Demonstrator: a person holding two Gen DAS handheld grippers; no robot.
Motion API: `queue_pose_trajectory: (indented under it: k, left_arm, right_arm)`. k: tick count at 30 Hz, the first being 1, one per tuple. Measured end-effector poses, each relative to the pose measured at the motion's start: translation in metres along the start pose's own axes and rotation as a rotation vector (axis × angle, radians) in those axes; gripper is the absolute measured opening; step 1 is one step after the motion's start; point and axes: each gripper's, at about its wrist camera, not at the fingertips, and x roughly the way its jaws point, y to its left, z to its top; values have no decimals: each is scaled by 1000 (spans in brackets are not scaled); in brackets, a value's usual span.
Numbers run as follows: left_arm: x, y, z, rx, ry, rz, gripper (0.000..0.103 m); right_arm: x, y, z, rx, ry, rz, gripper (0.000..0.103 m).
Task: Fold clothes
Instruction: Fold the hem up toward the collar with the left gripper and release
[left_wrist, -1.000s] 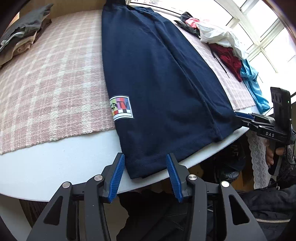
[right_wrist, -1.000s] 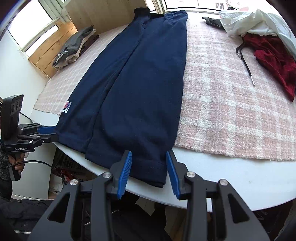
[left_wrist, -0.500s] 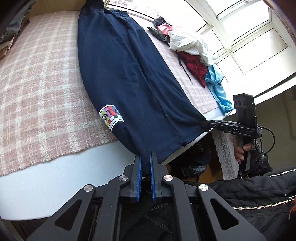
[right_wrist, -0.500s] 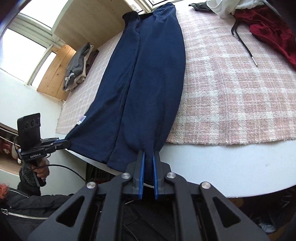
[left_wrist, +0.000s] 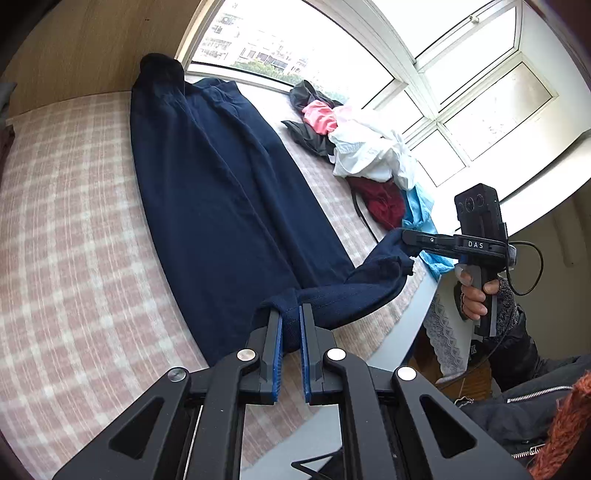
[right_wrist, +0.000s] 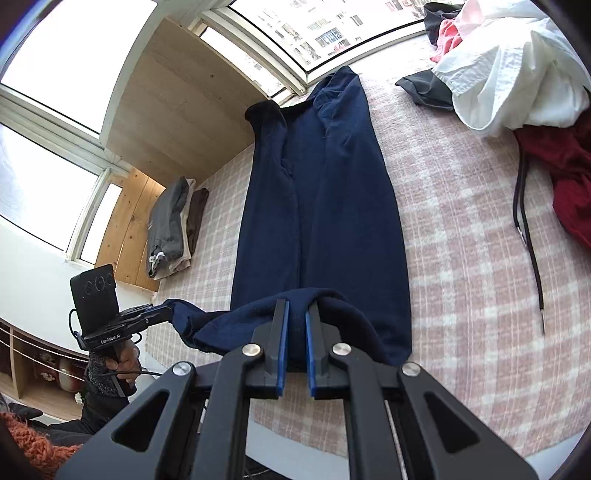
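Long navy trousers (left_wrist: 221, 206) lie lengthwise on a pink plaid cloth (left_wrist: 66, 236), waistband at the far end by the window; they also show in the right wrist view (right_wrist: 317, 206). My left gripper (left_wrist: 291, 321) is shut on one corner of the leg hem, lifted off the cloth. My right gripper (right_wrist: 295, 317) is shut on the other hem corner; it also shows in the left wrist view (left_wrist: 410, 240). The hem hangs slack between the two grippers, folded back over the legs. The left gripper shows in the right wrist view (right_wrist: 166, 314).
A heap of unfolded clothes (left_wrist: 362, 155), white, red, pink and light blue, lies at the right by the window. A black cord (right_wrist: 528, 236) lies on the cloth next to it. A stack of folded grey and brown clothes (right_wrist: 173, 229) sits at the far left. The white table edge (left_wrist: 402, 347) is near.
Both grippers closed on the hem corners at the table edge, then lifted them and carried them forward over the trousers toward the waistband.
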Motion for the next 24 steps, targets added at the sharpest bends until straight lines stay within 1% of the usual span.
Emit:
queue_pose_trajectory:
  k: [1, 3, 6, 8, 10, 11, 12, 13, 15, 17, 18, 20, 21, 22, 24]
  left_arm:
    - [7, 8, 11, -16, 0, 15, 7]
    - [26, 24, 29, -31, 22, 7, 7]
    - [57, 43, 45, -52, 65, 35, 7]
    - [77, 56, 53, -78, 96, 48, 7]
    - [87, 71, 55, -123, 126, 69, 10]
    - [92, 78, 57, -146, 141, 80, 12]
    - [94, 84, 56, -179, 151, 86, 18]
    - [96, 90, 56, -213, 158, 77, 22]
    - [94, 94, 56, -234, 151, 57, 22]
    - [84, 91, 59, -181, 131, 84, 24]
    - [77, 89, 61, -152, 113, 123, 27]
    - [61, 83, 63, -91, 78, 195, 28]
    - [52, 77, 61, -56, 61, 211, 28]
    - [46, 70, 58, -22, 56, 208, 28]
    - [45, 56, 49, 57, 90, 162, 28]
  right_arm:
    - [6, -9, 11, 4, 18, -15, 8]
    - [22, -28, 28, 26, 64, -33, 8]
    - [52, -51, 46, 71, 138, -48, 9]
    - [69, -64, 55, 105, 185, -62, 11]
    - [81, -75, 62, 148, 240, -66, 16]
    - [82, -77, 65, 155, 251, -57, 16]
    - [83, -79, 67, 161, 262, -49, 17]
    - [80, -78, 70, 149, 261, -58, 18]
    - [67, -70, 74, 74, 222, -126, 25]
    - [54, -60, 78, -4, 178, -194, 28]
    - [46, -53, 77, -51, 149, -208, 28]
    - [36, -36, 70, -147, 119, -174, 28]
    - [37, -27, 64, -195, 131, -140, 28]
    - [41, -18, 58, -242, 147, -126, 28]
    - [60, -5, 45, -323, 191, -149, 28]
